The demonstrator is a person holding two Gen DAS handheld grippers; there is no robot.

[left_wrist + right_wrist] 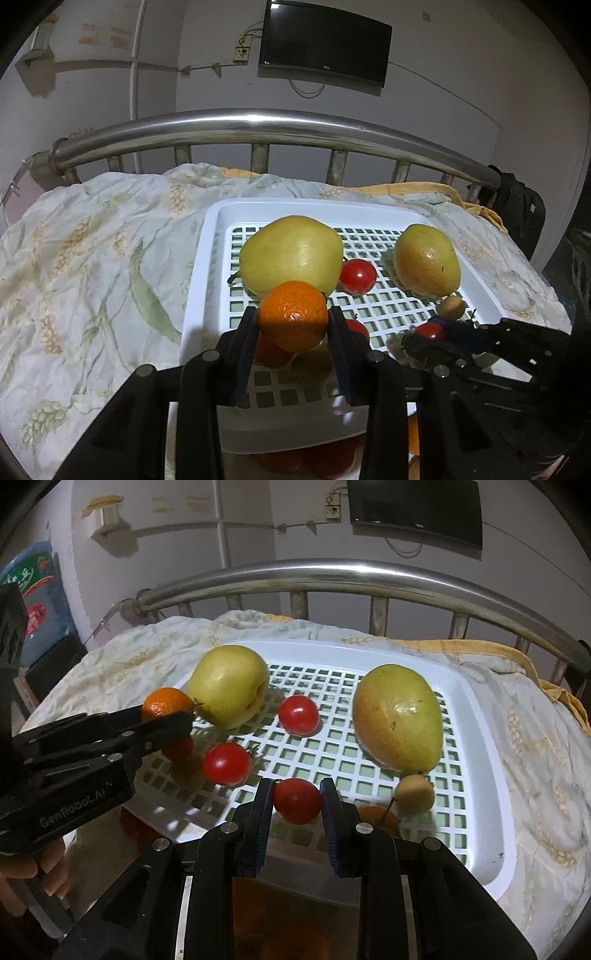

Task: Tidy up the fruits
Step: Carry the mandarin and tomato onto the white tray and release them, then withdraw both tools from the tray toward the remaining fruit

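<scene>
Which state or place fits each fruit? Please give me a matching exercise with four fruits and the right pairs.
Things:
1. orange
2. tomato nearest the right wrist camera
3. big yellow-green pear
4. small tan fruit

States or places:
A. lies on the tray just in front of the reddish pear
B. between the jaws of the left gripper
C. lies at the tray's far left
D. between the jaws of the right gripper

Pairs: 1-B, 2-D, 3-C, 4-A
</scene>
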